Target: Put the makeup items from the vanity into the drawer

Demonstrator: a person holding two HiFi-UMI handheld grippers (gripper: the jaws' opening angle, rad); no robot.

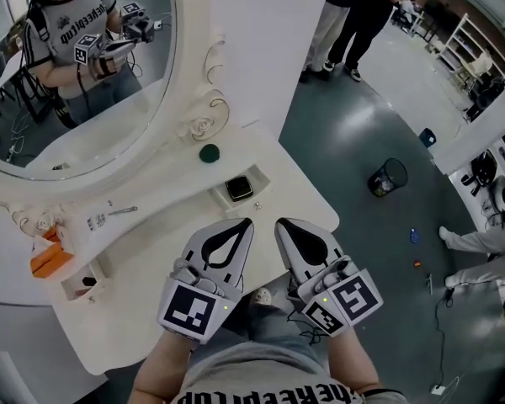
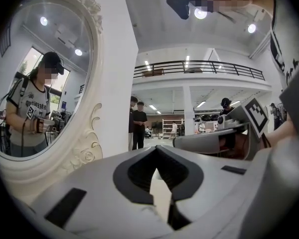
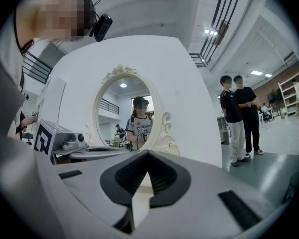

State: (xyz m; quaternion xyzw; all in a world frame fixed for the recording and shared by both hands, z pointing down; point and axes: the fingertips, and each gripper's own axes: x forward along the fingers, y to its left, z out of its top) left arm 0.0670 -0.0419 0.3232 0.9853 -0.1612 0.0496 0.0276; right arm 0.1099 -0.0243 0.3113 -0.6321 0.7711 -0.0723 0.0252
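Note:
The white vanity top (image 1: 164,225) carries a round green item (image 1: 209,152), a thin pencil-like stick (image 1: 122,211) and a small pale tube (image 1: 97,221). A black square compact (image 1: 239,188) lies in a small open drawer (image 1: 220,197) at the vanity's right end. A second open drawer (image 1: 74,288) shows at the left front. My left gripper (image 1: 249,221) and right gripper (image 1: 278,222) hover side by side over the front edge, both shut and empty. In the gripper views, the left gripper (image 2: 157,147) and the right gripper (image 3: 148,152) have their tips touching.
An oval mirror (image 1: 84,99) in an ornate white frame stands behind the top. An orange object (image 1: 46,257) sits at the far left. On the grey floor to the right are a black wire bin (image 1: 389,177), two standing people (image 1: 353,23) and another person (image 1: 480,242).

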